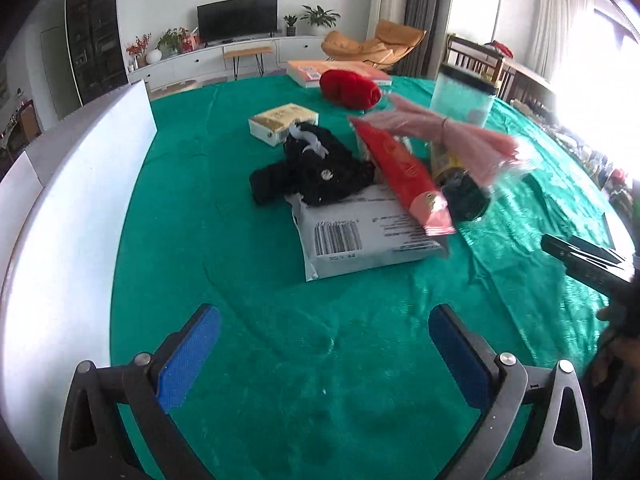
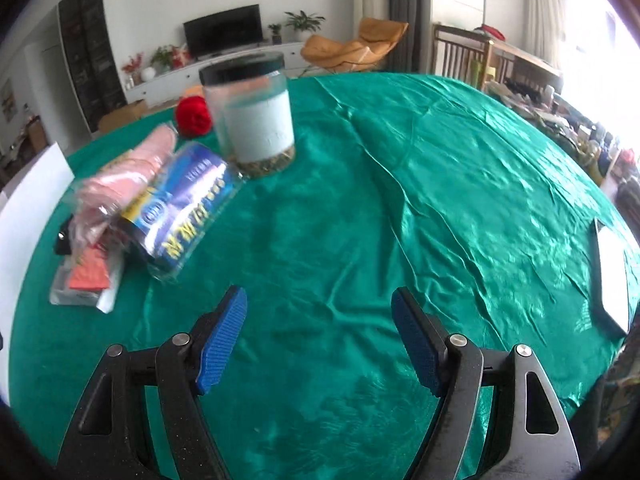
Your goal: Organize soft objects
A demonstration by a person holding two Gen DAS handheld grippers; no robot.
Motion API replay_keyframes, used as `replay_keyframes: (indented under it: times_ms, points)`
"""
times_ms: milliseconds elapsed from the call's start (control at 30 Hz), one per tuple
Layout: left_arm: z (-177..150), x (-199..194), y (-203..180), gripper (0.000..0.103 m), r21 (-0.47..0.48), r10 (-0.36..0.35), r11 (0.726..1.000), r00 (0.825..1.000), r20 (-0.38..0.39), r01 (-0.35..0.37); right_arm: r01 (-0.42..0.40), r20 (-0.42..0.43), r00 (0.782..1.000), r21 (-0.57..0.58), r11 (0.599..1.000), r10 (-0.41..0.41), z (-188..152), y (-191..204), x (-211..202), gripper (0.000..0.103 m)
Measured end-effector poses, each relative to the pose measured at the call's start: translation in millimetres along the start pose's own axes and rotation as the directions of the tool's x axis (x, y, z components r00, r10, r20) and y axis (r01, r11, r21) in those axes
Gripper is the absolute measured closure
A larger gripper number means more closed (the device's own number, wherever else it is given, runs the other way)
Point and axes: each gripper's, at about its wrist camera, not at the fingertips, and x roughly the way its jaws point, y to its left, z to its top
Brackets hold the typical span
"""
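Left wrist view: I see the left hand-held gripper [image 1: 325, 354] tilted down toward the bench [image 1: 240, 280], jaws spread wide, with only green cloth between the blue pads [image 1: 188, 356]. The soft objects sit in a cluster ahead of it. A black garment [image 1: 316, 170] lies partly on a grey mailer bag [image 1: 360, 236]. A red packet [image 1: 404, 176] leans across that bag. A pink item in clear wrap [image 1: 452, 136] lies over a bagged dark bundle [image 1: 464, 192]. A red plush item [image 1: 350, 89] rests further back, near a lidded jar [image 1: 464, 98]. A small box [image 1: 282, 122] stands just beside the garment.

Right wrist view: the right hand-held gripper [image 2: 318, 340] also points down at the cloth, jaws apart and empty. The blue-labelled package [image 2: 188, 204] lies ahead to its left, near the jar [image 2: 252, 116].
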Motion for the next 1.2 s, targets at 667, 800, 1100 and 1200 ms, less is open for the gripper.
replay_keyframes:
  times_ms: [667, 800, 1100, 1200]
  points:
    - [17.2, 52.9, 20.3, 0.0, -0.038, 0.075, 0.996, 0.997, -0.035, -0.076, -0.017, -0.022, 1.0, -0.066, 0.998, 0.015, -11.3, 15.9, 12.3, 0.018]
    - [17.2, 52.3, 20.5, 0.0, -0.037, 0.074, 0.996, 0.997, -0.035, -0.076, -0.017, -0.022, 1.0, -0.066, 0.998, 0.015, -11.3, 15.9, 12.0, 0.018]
    - [17.2, 52.0, 20.8, 0.0, -0.037, 0.074, 0.996, 0.997, -0.035, -0.076, -0.017, -0.022, 1.0, -0.066, 0.998, 0.016, -11.2, 15.9, 11.9, 0.018]
    - [17.2, 52.2, 20.5, 0.0, -0.037, 0.074, 0.996, 0.997, -0.035, -0.076, -0.017, -0.022, 1.0, -0.066, 0.998, 0.016, -11.2, 15.9, 11.9, 0.018]
